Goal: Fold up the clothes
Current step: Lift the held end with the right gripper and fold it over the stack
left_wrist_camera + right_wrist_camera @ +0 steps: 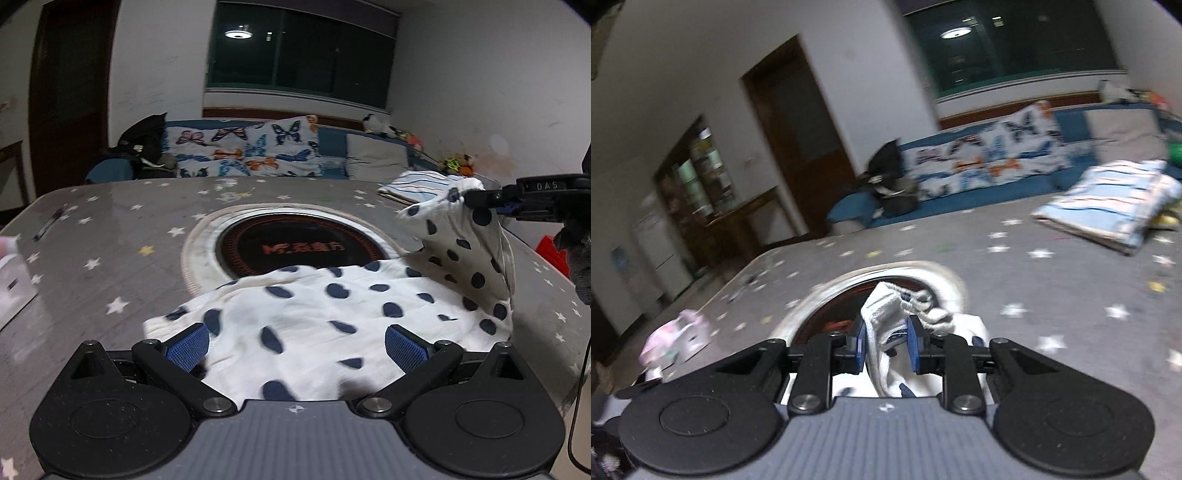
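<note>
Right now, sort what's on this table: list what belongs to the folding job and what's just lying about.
In the job:
- spotted garment, one end lifted
- right gripper, shut on the garment's hem
- left gripper, open over the garment
- folded striped cloth, likely done already

Lying about:
- round cooktop set in the table
- pale box at the edge
- butterfly pillow behind

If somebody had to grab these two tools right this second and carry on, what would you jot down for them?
Right tongs: shut on a bunched corner of the white cloth garment with dark blue dots, lifting it off the grey star-patterned table.
Left tongs: open, low over the garment's near edge, gripping nothing.
Most of the garment lies crumpled, partly over the round black hotplate.
Done: a folded blue-striped cloth sits at the far right.
Left: spread and fold the dotted garment.
</note>
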Available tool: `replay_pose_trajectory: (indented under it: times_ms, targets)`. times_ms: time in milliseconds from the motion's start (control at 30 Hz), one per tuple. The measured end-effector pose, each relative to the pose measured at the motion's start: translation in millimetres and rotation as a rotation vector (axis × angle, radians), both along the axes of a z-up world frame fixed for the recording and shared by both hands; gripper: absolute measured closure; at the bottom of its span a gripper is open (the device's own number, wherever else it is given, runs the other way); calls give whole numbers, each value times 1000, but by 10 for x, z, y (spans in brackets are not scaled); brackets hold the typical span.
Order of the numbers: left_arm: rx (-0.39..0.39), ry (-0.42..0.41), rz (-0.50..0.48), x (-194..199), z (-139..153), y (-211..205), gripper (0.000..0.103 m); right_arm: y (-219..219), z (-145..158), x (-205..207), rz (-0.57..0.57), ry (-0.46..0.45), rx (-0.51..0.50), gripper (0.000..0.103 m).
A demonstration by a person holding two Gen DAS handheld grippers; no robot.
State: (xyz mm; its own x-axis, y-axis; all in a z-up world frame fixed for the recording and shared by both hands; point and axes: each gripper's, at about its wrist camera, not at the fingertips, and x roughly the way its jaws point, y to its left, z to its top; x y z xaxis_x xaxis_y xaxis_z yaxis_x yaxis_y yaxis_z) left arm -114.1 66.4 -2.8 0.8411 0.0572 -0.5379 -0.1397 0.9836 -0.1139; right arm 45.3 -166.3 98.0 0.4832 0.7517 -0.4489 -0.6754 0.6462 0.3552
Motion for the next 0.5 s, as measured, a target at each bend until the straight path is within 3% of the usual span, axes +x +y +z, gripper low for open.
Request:
replay_pose_trajectory:
  times_ms: [500]
  targets:
    - [-45,-24,127,-384,-41,406,0,1206,268,-514,285,-59,-10,83]
